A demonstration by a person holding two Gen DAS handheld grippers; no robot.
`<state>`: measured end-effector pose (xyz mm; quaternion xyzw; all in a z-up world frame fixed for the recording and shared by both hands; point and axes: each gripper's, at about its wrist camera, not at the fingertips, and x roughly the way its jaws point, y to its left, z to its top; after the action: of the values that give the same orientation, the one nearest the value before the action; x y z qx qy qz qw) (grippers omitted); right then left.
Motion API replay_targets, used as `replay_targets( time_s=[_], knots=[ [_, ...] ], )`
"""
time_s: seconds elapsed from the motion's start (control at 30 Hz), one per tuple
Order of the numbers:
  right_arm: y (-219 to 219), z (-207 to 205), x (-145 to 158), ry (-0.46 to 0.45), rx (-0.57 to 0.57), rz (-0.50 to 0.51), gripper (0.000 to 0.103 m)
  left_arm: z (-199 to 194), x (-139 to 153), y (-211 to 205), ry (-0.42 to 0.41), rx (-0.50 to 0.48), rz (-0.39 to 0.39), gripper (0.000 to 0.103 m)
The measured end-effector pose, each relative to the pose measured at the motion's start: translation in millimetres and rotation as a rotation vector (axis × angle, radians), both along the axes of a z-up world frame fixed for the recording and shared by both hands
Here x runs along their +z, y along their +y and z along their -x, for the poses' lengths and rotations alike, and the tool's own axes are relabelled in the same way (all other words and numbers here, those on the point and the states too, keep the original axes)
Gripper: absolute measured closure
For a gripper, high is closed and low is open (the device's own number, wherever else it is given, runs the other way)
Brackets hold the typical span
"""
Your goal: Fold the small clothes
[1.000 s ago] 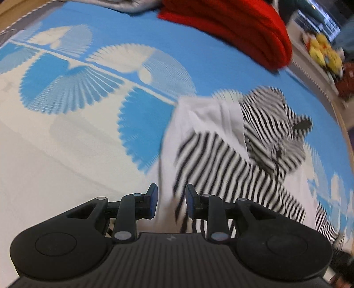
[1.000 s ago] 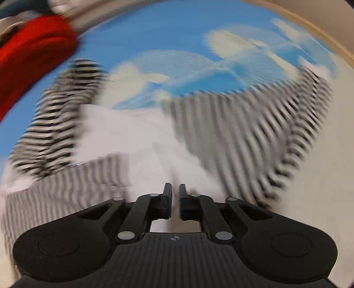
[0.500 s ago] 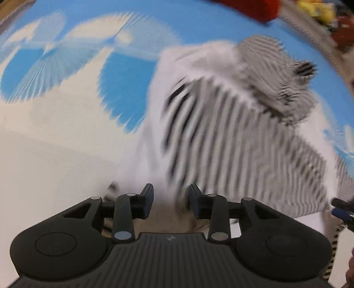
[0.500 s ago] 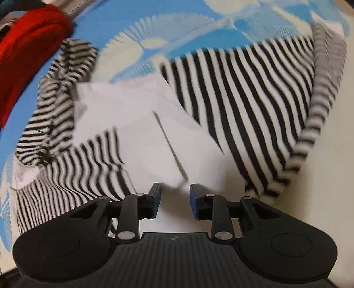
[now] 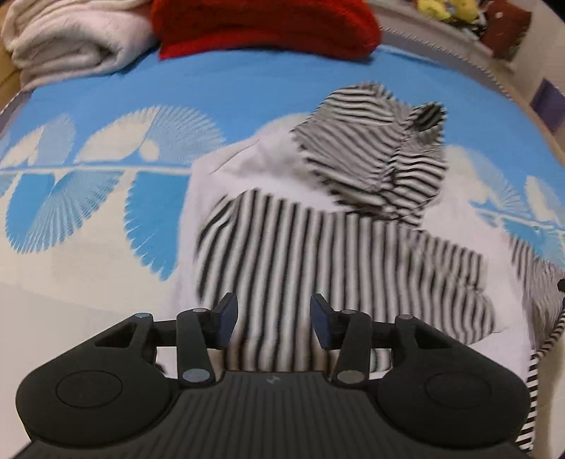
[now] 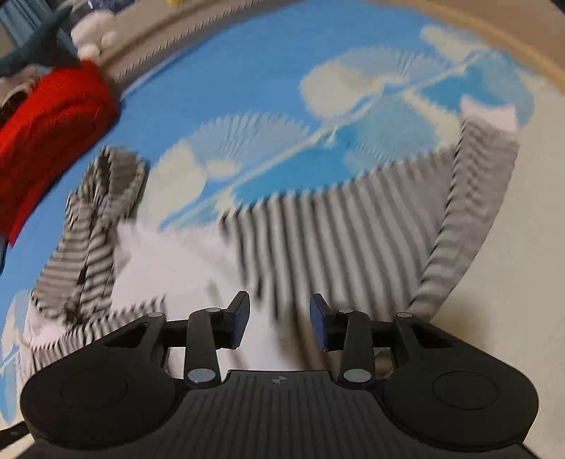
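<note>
A small black-and-white striped hooded garment [image 5: 317, 229] lies on the blue mat, its white lining turned out and its hood [image 5: 381, 148] bunched at the far end. My left gripper [image 5: 273, 314] hovers over the near striped flap. Its jaws are opening, and the cloth lies below them, not pinched. In the right wrist view the same garment [image 6: 335, 229] spreads out with a white panel [image 6: 176, 261] at the left and the hood [image 6: 95, 226] beyond it. My right gripper [image 6: 279, 310] hangs above the near edge, jaws opening, with nothing pressed between the pads.
A blue mat with white fan shapes [image 5: 106, 176] covers the surface. A folded red cloth [image 5: 265, 24] and a cream towel [image 5: 70, 39] sit at its far edge. Soft toys [image 5: 445, 7] lie beyond. The red cloth [image 6: 53, 123] also shows at the right view's left side.
Both sets of jaws have spread apart; the right went from nearly shut over the white fabric to open. Both grippers drew back from the garment, and the left view rolled.
</note>
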<state>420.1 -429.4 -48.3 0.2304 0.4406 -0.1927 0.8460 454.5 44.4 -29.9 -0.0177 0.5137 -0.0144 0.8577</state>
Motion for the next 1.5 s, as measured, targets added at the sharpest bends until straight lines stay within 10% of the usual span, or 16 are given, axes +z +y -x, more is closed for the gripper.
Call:
replay_targets(
  time_s=[0.27,0.43,0.9,1.03,1.5],
  knots=[
    [-101.8,15.3,3.8,-0.072,-0.168,0.151,0.068,1.8,-2.1,-26.8,0.016,-0.044,0.003,0.053],
    [-139.5,13.3,-26.3,-0.037,-0.256,0.077,0.066,2.4,-6.1,-28.3,0.024,-0.049,-0.004,0.053],
    [-131.3,-12.9,-53.7,0.104,-0.234,0.272,0.06,-7.9,8.5,-31.3,0.007,-0.009,0.068,0.052],
    [-130.0,-12.8,-55.6,0.118,-0.256,0.301,0.098,-7.7,9.0,-25.6,0.007,-0.003,0.069,0.052],
    [-75.6,-10.7,14.0,-0.093,-0.309,0.422,0.101,-6.8,20.8,-1.8,-0.013,0.042,0.111,0.052]
  ],
)
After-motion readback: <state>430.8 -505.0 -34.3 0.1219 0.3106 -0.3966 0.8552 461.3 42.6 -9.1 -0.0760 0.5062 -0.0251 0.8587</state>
